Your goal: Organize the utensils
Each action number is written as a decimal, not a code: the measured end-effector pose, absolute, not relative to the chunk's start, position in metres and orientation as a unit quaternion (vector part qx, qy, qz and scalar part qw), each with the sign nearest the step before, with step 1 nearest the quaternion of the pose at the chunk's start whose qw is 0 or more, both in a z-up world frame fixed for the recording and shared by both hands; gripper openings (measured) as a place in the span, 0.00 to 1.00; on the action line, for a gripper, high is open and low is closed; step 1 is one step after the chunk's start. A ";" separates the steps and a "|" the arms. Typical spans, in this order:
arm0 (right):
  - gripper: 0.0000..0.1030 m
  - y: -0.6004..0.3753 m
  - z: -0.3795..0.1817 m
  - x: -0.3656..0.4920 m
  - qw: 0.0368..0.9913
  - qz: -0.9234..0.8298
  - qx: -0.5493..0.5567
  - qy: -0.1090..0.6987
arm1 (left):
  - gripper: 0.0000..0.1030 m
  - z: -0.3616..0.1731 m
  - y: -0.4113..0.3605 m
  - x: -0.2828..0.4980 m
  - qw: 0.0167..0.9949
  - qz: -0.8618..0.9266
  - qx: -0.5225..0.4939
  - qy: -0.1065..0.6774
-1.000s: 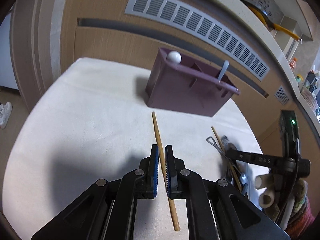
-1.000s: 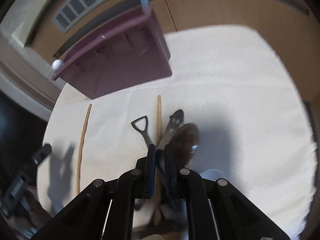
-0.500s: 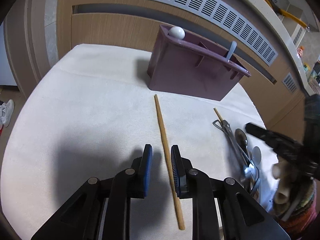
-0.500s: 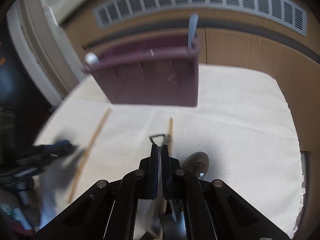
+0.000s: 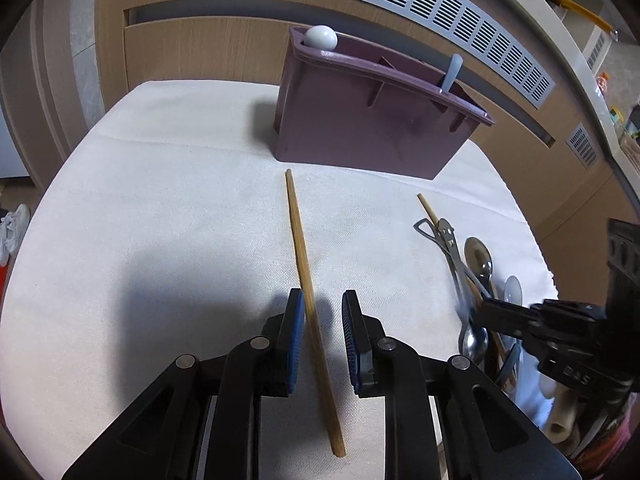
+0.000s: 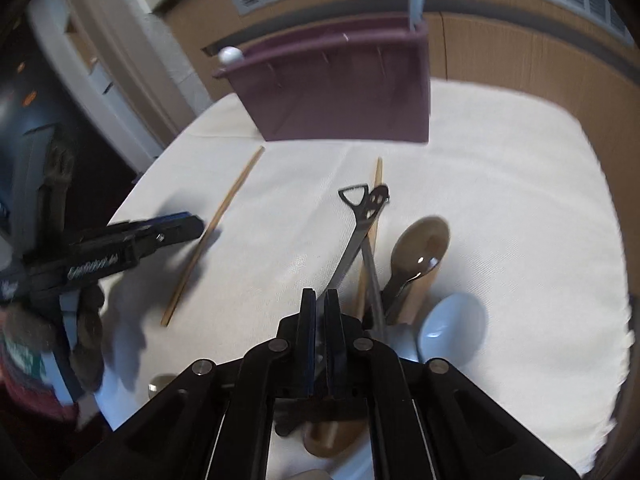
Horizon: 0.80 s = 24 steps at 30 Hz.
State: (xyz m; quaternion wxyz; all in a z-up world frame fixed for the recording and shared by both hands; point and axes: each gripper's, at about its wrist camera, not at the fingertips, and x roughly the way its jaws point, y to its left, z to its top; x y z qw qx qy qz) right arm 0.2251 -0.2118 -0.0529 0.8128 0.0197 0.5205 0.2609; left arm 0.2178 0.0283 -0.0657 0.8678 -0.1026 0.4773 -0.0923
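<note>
White cloth point(image 5: 180, 184) on table; vent grille point(image 5: 400, 12) behind – white sneaker point(image 5: 14, 226) on floor.

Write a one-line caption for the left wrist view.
Open left gripper straddles a wooden chopstick before the purple plastic organizer.

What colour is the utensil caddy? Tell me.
The utensil caddy is a dusky purple, plum-like; clearest in the left wrist view.
</note>
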 end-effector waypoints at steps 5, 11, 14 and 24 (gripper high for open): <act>0.18 -0.204 -0.065 0.246 0.805 0.216 0.072 0.547 | 0.20 -0.067 0.036 0.215 0.871 -0.086 -0.112 0.471; 0.25 -0.177 -0.063 0.245 0.824 0.205 -0.017 0.528 | 0.20 -0.070 0.053 0.211 0.872 -0.082 -0.130 0.465; 0.28 -0.169 -0.064 0.236 0.829 0.204 -0.059 0.517 | 0.20 -0.071 0.057 0.210 0.873 -0.083 -0.137 0.461; 0.03 -0.175 -0.054 0.223 0.850 0.216 -0.131 0.462 | 0.20 -0.065 0.060 0.205 0.879 -0.087 -0.123 0.453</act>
